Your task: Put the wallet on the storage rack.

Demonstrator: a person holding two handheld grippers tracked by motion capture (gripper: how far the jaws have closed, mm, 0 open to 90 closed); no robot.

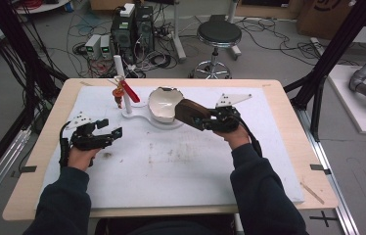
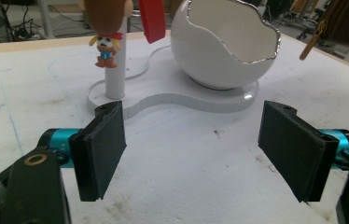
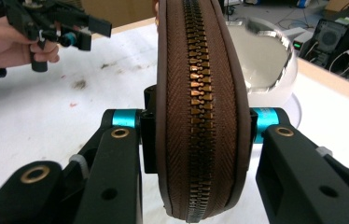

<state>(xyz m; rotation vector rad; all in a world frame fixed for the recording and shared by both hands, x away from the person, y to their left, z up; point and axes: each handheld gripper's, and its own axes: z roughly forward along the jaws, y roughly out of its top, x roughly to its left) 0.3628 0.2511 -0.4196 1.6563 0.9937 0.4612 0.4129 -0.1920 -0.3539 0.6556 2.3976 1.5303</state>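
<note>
Right claw (image 1: 209,119) grips brown zip pouch (image 3: 203,107) edge-on, lifted beside egg-shaped white bowl (image 1: 164,104), likely to drop it in; left claw (image 1: 103,131) gapes empty, clear over desk (image 1: 181,166)

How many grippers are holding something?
1. The right gripper is clamped on the brown zipped pouch, near the white bowl. The left gripper is open with nothing between its jaws, over the table.
</note>
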